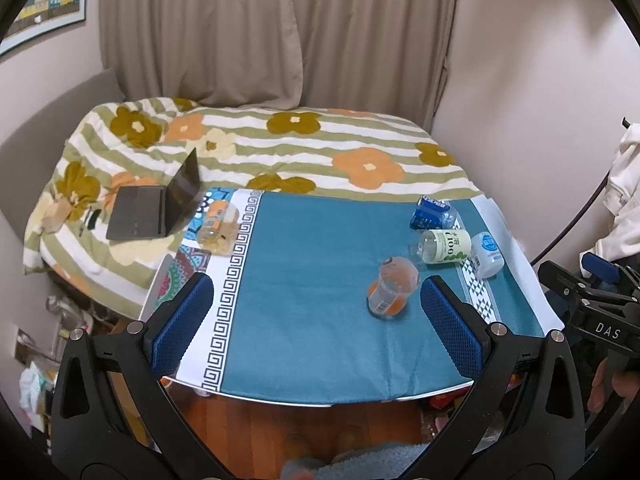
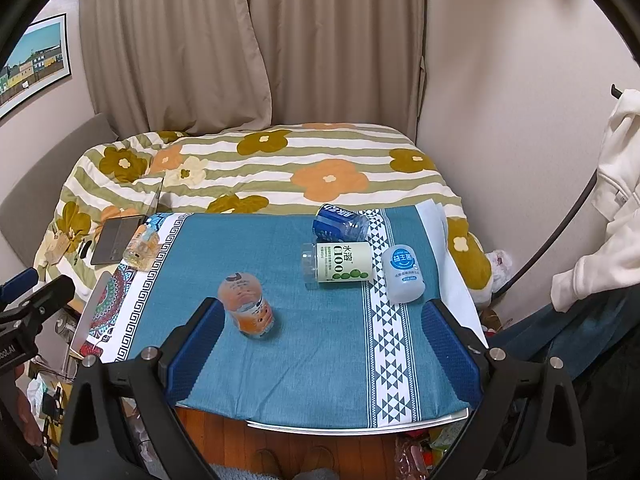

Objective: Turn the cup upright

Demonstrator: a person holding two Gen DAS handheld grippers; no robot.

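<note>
An orange-labelled clear plastic cup [image 1: 392, 286] stands upside down on the blue tablecloth [image 1: 312, 280]; it also shows in the right wrist view [image 2: 246, 306]. Three more cups lie on their sides at the table's right: a blue one [image 2: 340, 224], a green-and-white one [image 2: 340, 266] and a pale blue one [image 2: 402, 274]. Another orange cup [image 1: 218, 228] stands at the far left corner. My left gripper [image 1: 316, 296] is open and empty, above the table's near edge, the upside-down cup just beyond its right finger. My right gripper [image 2: 324, 324] is open and empty.
A bed with a flowered blanket [image 1: 280, 148] lies behind the table, with an open laptop [image 1: 160, 208] on it. Curtains [image 1: 280, 32] hang behind. White clothing [image 2: 612, 208] hangs at the right. Wooden floor [image 1: 320, 428] shows below the table edge.
</note>
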